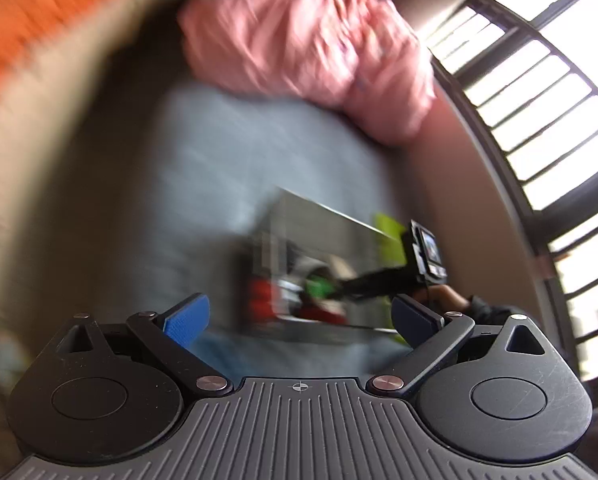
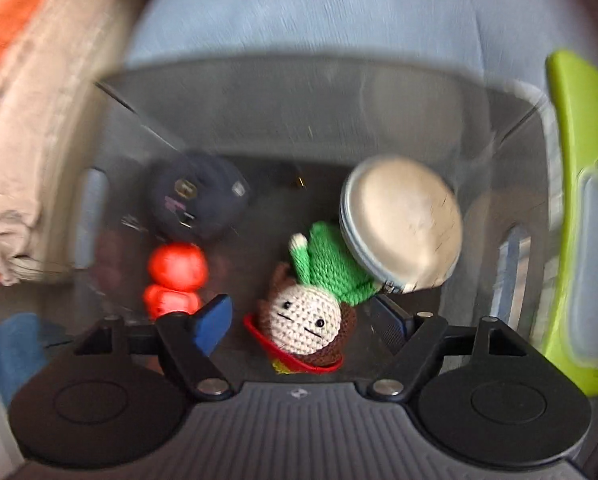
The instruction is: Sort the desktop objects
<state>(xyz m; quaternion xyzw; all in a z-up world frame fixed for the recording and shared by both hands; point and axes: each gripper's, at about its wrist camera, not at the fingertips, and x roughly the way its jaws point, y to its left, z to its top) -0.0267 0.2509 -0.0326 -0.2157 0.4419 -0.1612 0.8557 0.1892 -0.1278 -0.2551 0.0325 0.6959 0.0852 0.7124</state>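
The right wrist view looks straight down into a clear plastic box. A crochet doll with a green body, brown hair and a cream face lies on the box floor. My right gripper is open above the doll's head, its blue pads apart from the doll on both sides. Beside the doll lie a round cream zip case, a red toy and a dark round object. My left gripper is open and empty, well back from the box. That view is heavily blurred.
A lime green lid stands at the box's right side. The box rests on a pale blue sheet, with pink bedding behind it and a barred window to the right. Beige and orange cloth lies on the left.
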